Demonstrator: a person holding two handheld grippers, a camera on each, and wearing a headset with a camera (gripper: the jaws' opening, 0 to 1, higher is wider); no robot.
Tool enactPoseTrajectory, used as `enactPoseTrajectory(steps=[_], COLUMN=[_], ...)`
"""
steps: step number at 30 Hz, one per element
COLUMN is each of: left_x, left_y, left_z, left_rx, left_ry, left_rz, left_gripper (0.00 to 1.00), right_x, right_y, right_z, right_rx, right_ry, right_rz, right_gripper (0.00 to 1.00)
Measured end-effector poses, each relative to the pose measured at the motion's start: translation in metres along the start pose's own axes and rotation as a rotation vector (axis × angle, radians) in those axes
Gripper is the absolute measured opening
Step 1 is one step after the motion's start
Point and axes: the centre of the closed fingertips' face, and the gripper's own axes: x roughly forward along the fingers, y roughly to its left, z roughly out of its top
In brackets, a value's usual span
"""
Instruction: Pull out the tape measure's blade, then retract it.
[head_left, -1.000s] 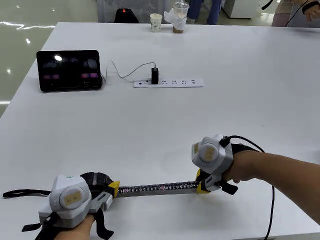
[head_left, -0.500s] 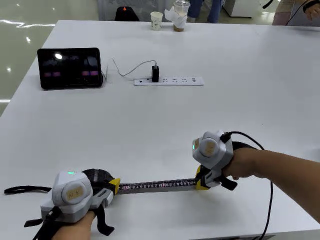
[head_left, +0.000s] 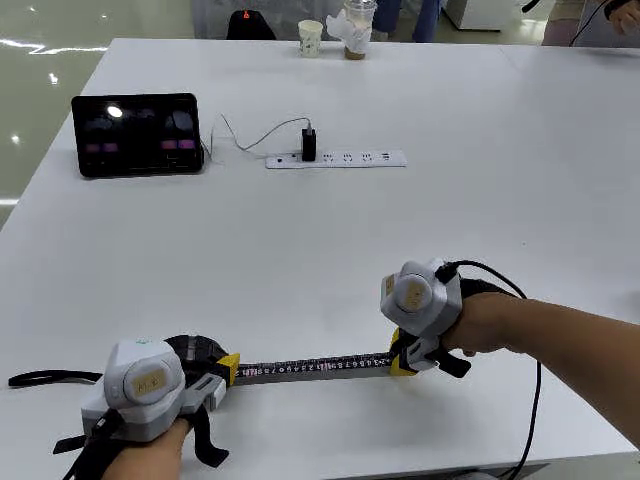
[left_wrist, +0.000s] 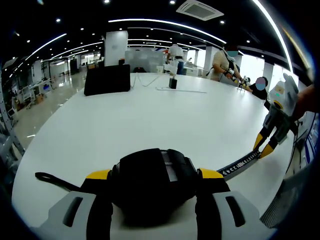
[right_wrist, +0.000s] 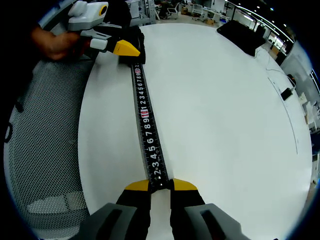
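The black tape measure case (head_left: 196, 357) lies near the table's front edge, with my left gripper (head_left: 222, 370) shut on it; in the left gripper view the case (left_wrist: 152, 180) sits between the yellow-tipped jaws. Its blade (head_left: 312, 368) runs rightward along the table to my right gripper (head_left: 398, 364), which is shut on the blade's tip. In the right gripper view the numbered blade (right_wrist: 146, 130) stretches from my right gripper (right_wrist: 160, 185) up to the case (right_wrist: 132, 47) and my left gripper (right_wrist: 122, 49). The right gripper (left_wrist: 264, 146) shows in the left gripper view too. A black strap (head_left: 45, 380) trails left of the case.
A black tablet (head_left: 137, 134) stands at the far left, a white power strip (head_left: 335, 159) with a black plug and cable beside it. Two cups (head_left: 312, 38) stand at the table's far edge. The table's front edge (head_left: 400, 465) is close to both grippers.
My right gripper has moved a little to the left, toward the case, and the stretch of blade between the grippers has become slightly shorter. The left gripper still holds the case.
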Motion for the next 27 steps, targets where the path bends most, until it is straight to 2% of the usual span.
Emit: enactPoseTrajectory(steps=[3,5,6,11,27], left_x=[0.0,-0.001,-0.001,-0.001,-0.001], left_y=[0.0,0.0,0.0,0.0,0.001], left_z=[0.0,0.0,0.0,0.0,0.0], left_rx=[-0.006,-0.007,-0.006,-0.006,-0.007], left_ry=[-0.002,-0.001,-0.003,-0.003,-0.001], left_rz=[-0.001,-0.003,-0.004,-0.005,-0.005], left_gripper=[0.62,0.61,0.61,0.61,0.62], right_x=[0.0,0.001,0.003,0.005,0.007], right_y=[0.0,0.003,0.003,0.004,0.004], right_z=[0.0,0.008,0.011,0.015,0.022], right_rx=[-0.003,0.019,0.018,-0.03,-0.006], right_ry=[0.001,-0.041,-0.046,-0.01,-0.009], right_rz=[-0.004,0.001,-0.003,-0.008,-0.012], right_gripper=[0.11,0.11,0.11,0.11,0.11])
